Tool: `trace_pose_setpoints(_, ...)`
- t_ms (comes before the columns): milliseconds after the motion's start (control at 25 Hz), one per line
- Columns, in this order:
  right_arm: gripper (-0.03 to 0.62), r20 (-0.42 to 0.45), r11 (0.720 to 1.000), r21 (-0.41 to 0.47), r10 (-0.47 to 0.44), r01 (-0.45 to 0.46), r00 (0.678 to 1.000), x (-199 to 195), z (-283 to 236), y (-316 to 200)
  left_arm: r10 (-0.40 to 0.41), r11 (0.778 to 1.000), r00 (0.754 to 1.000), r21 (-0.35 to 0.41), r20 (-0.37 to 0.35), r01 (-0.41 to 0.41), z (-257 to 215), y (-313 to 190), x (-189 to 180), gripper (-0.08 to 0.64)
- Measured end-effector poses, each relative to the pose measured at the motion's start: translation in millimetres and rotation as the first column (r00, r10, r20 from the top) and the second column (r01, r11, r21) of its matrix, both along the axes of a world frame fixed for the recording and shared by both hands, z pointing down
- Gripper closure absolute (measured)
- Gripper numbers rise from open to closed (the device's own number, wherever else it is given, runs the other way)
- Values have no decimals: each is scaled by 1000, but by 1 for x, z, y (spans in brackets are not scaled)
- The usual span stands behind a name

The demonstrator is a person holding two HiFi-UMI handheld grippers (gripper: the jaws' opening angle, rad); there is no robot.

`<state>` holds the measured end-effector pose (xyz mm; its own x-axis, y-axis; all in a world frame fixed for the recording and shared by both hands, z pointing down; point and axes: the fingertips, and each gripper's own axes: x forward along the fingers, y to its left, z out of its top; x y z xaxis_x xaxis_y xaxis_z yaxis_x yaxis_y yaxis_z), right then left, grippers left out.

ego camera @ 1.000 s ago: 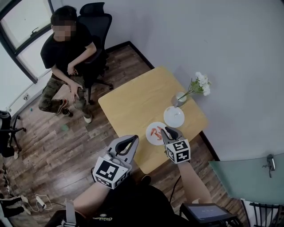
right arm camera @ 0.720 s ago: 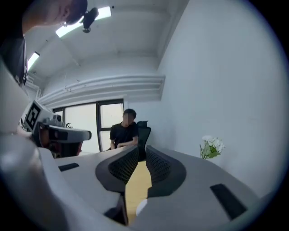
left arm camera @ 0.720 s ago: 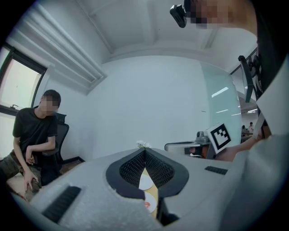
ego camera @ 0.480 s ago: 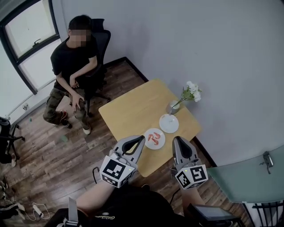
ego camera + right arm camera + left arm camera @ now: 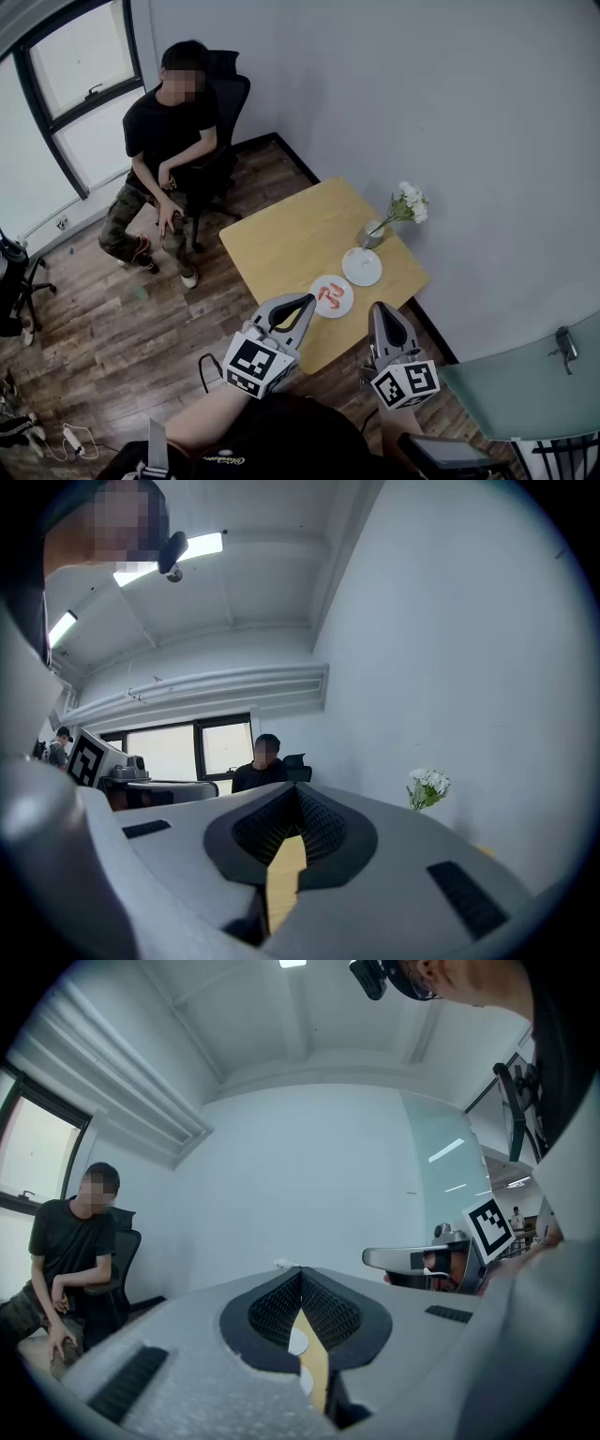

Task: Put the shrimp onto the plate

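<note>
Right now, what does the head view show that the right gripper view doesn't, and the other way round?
Only the head view: the shrimp lying on a plate, an empty plate beside it, and the wooden floor. Only the right gripper view: the ceiling lights, and a close look along the right hand-held gripper, whose jaws are shut with nothing between them. Both: the seated person, the white flowers and the table.
</note>
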<state>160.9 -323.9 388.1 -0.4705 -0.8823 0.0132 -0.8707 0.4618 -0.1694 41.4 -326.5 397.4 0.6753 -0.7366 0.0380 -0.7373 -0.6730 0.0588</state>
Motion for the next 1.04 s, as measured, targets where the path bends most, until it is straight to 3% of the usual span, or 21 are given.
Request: trace_pose_setpoints(1040, 589, -15, 999, -16, -32, 31, 999, -9, 7, 5, -2, 1000, 1000, -15, 4, 2, 4, 2, -1, 557)
